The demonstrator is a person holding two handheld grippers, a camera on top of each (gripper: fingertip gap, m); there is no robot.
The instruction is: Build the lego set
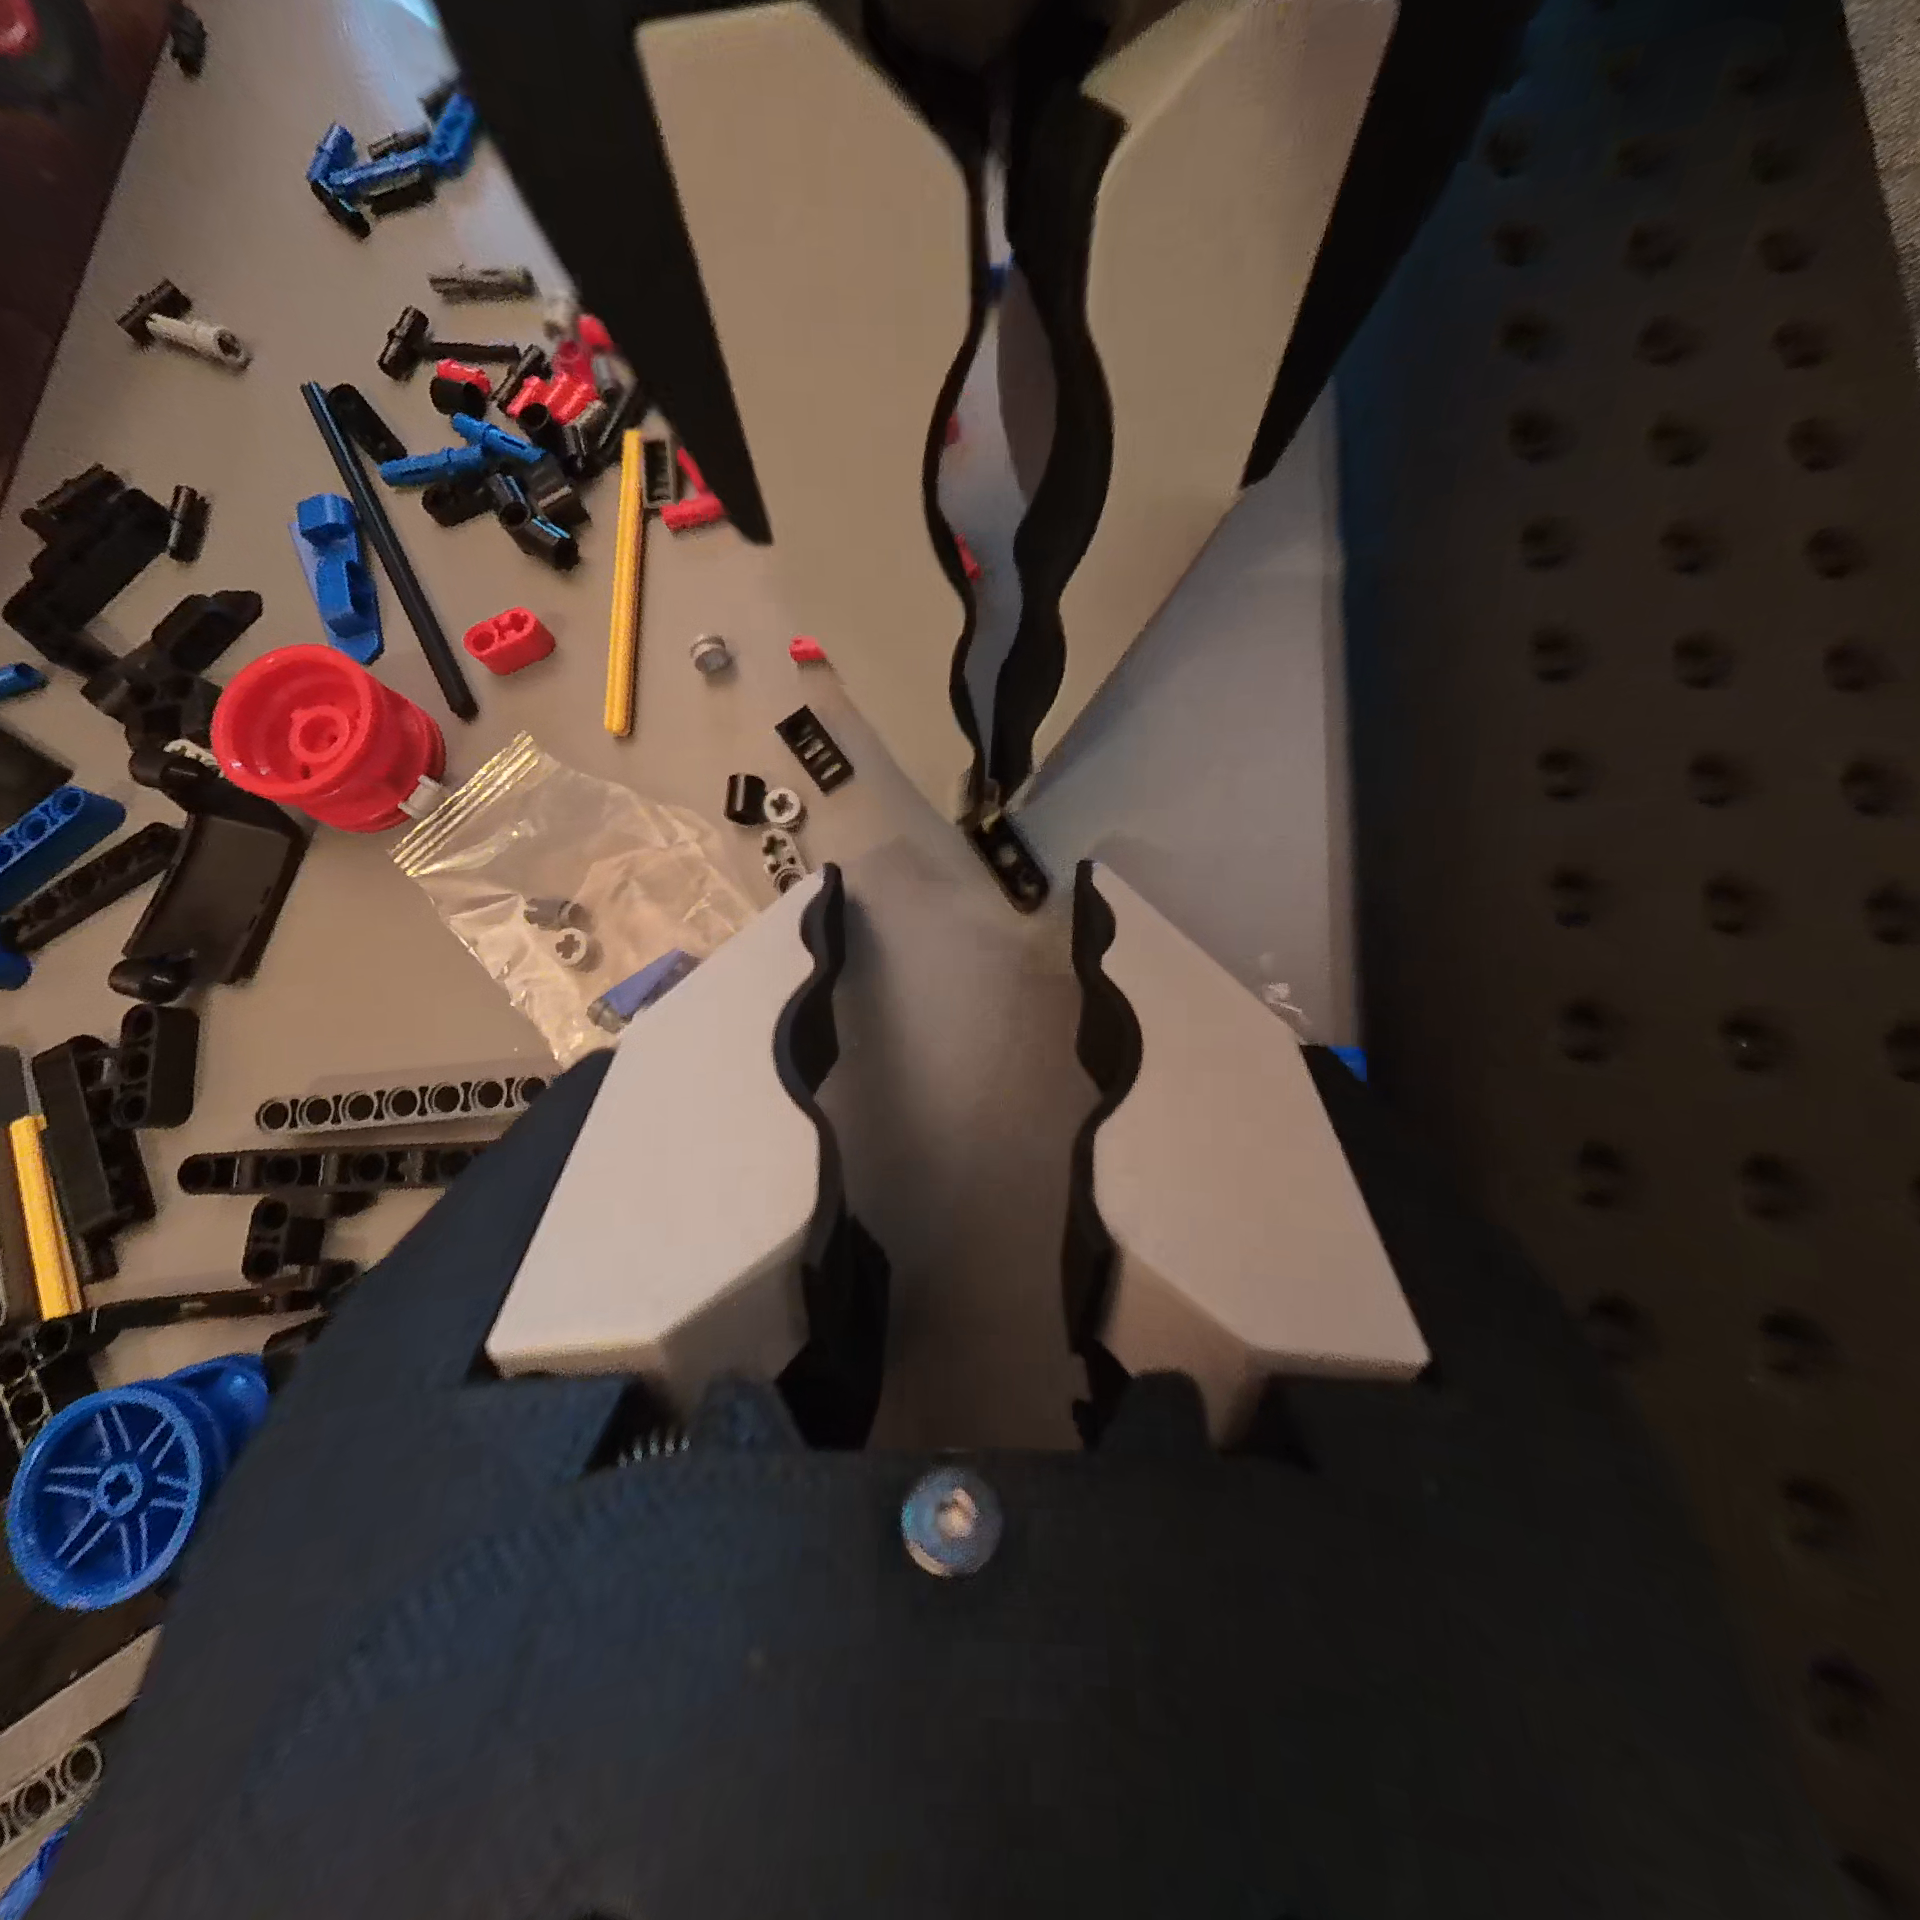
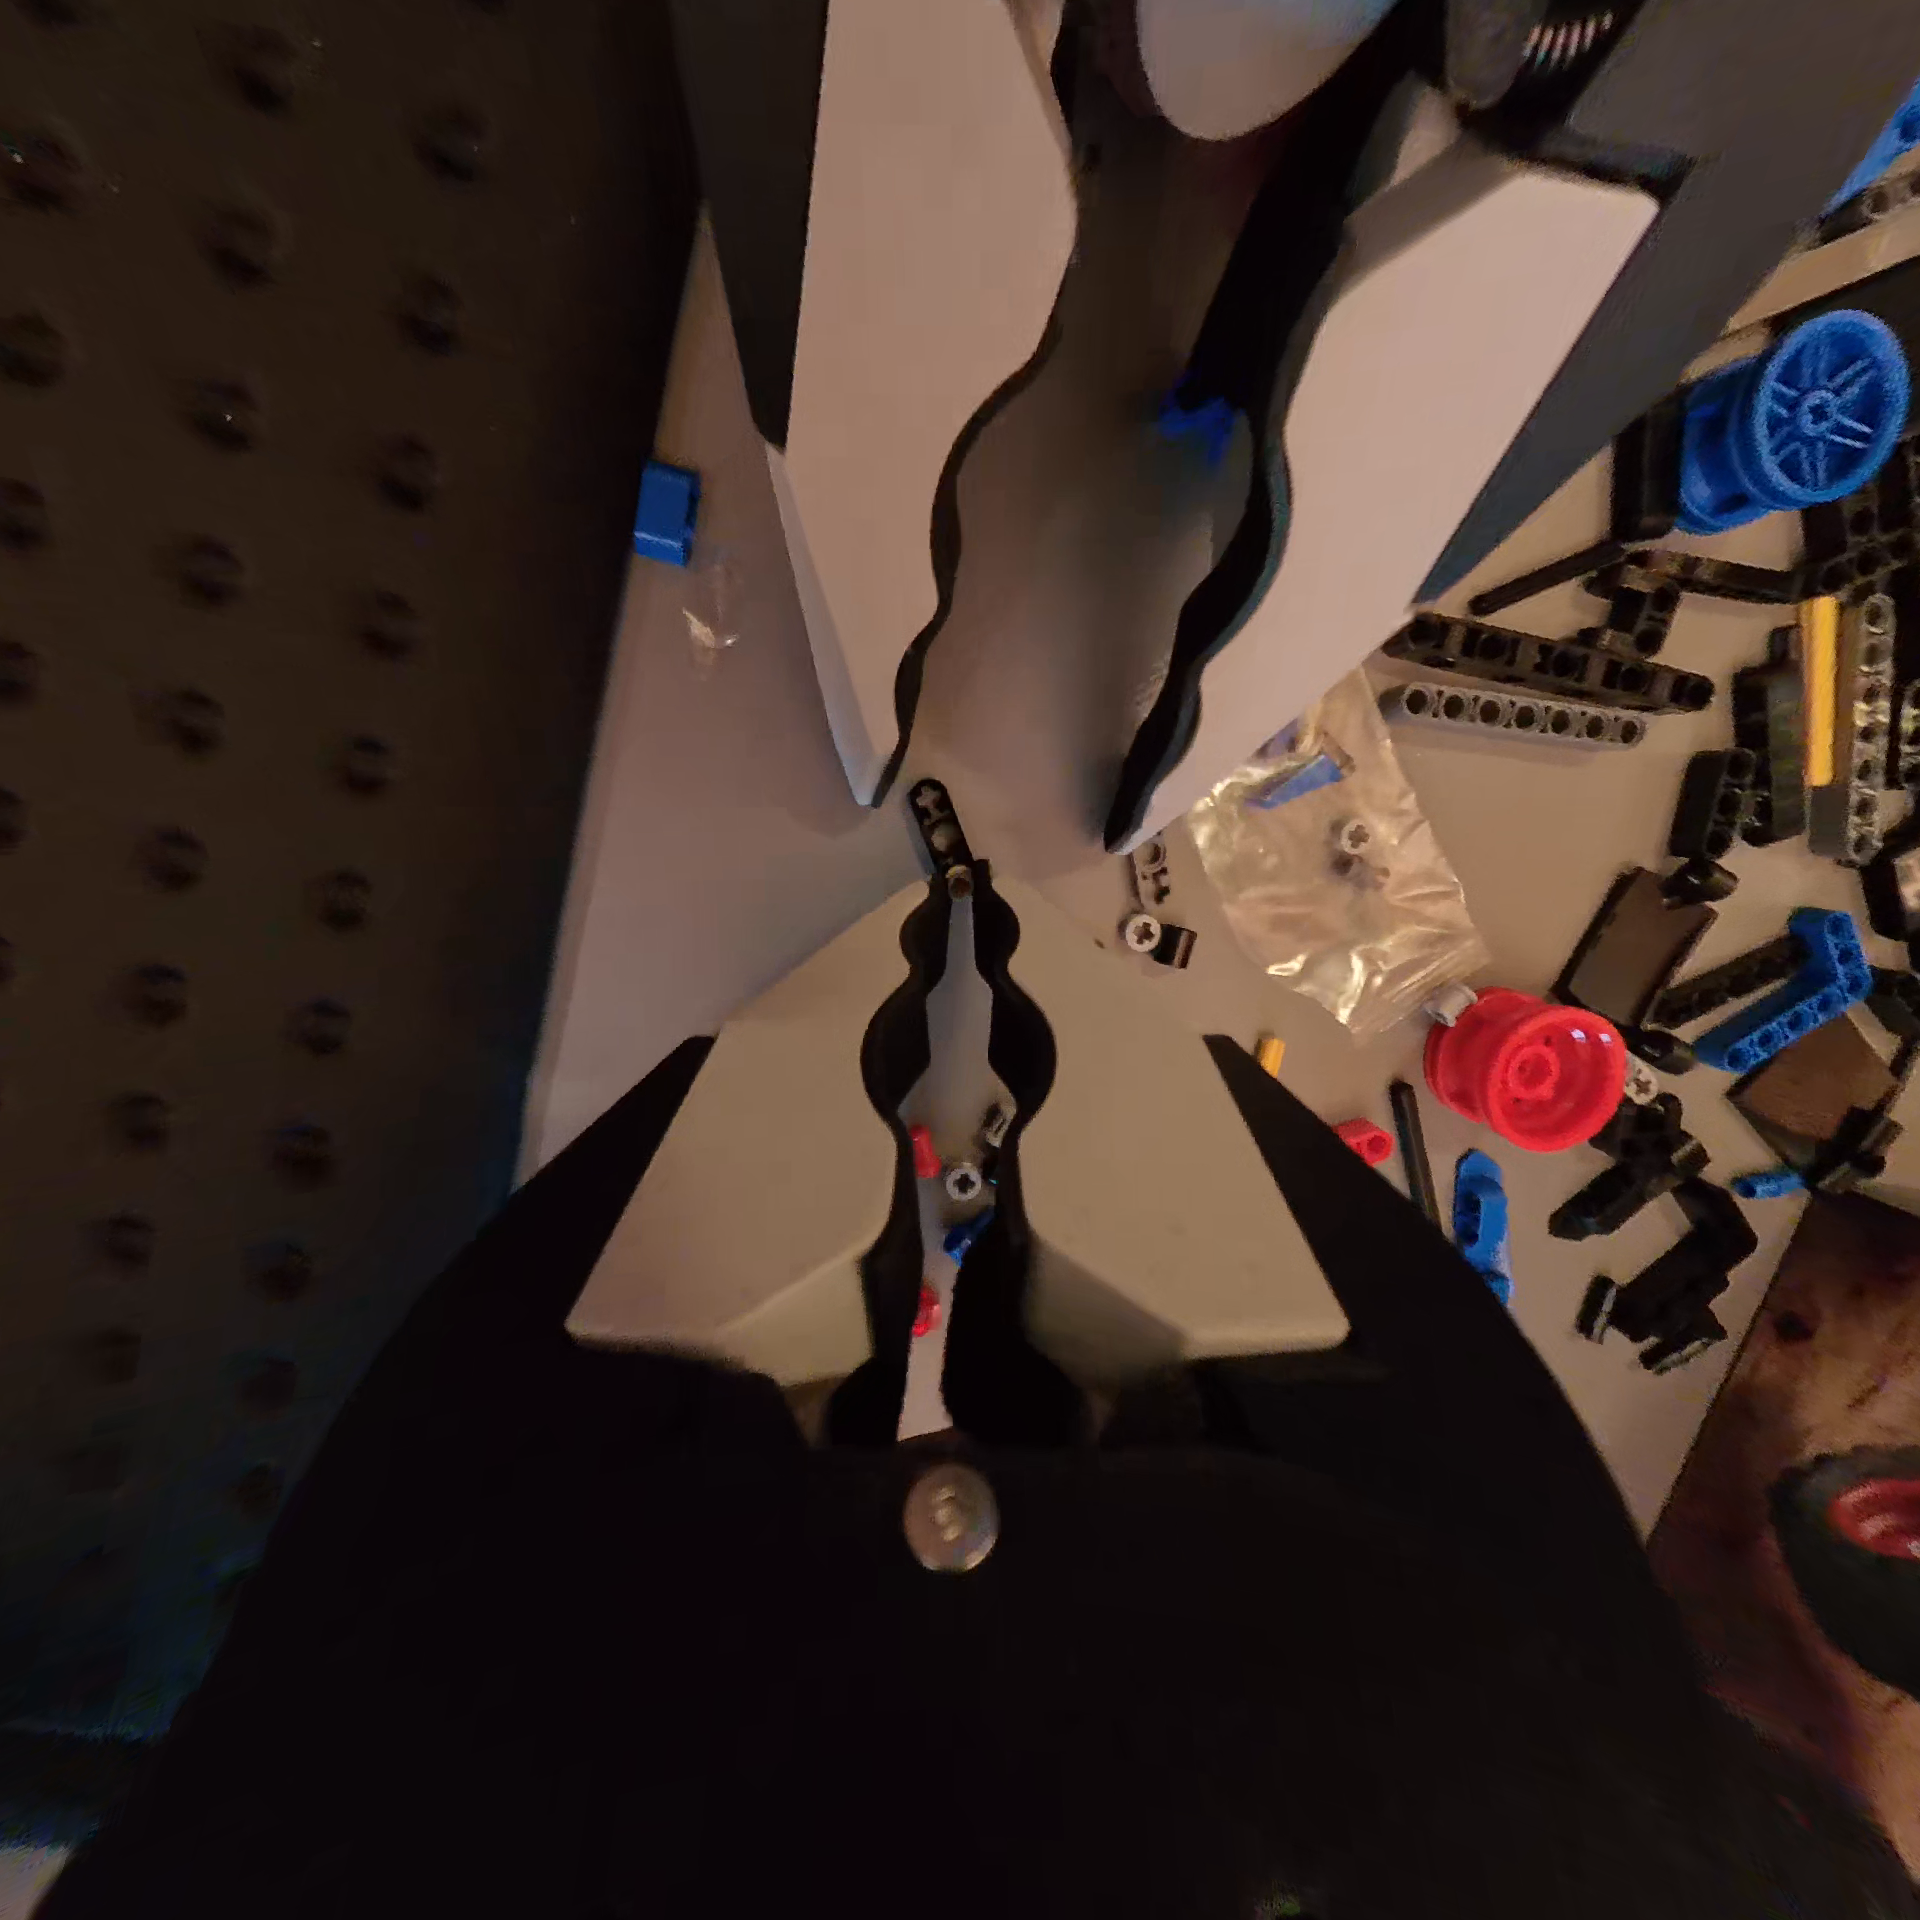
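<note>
My right gripper [image 2: 961,896] is shut on one end of a small thin black lego beam [image 2: 938,821], which sticks out past its tips just above the grey table. In the left wrist view the right gripper [image 1: 992,805] comes in from the top with the beam [image 1: 1010,868] at its tips. My left gripper [image 1: 956,894] is open and empty, its tips on either side of the beam's free end. In the right wrist view the left gripper [image 2: 1003,810] comes in from the top, tip to tip with the right one.
Loose lego parts lie on the grey table [image 1: 914,1039]: a red wheel hub [image 1: 322,738], a blue wheel [image 1: 104,1496], a clear plastic bag [image 1: 561,883], a yellow axle [image 1: 623,582], a long grey beam [image 1: 405,1107]. A dark studded mat [image 1: 1662,831] borders the table. Both grippers' tips are close together, under 4 cm apart. The red wheel hub [image 1: 322,738] lies around 10 centimetres away from my left fingertips. It turns up in the right wrist view [image 2: 1529,1069] as well.
</note>
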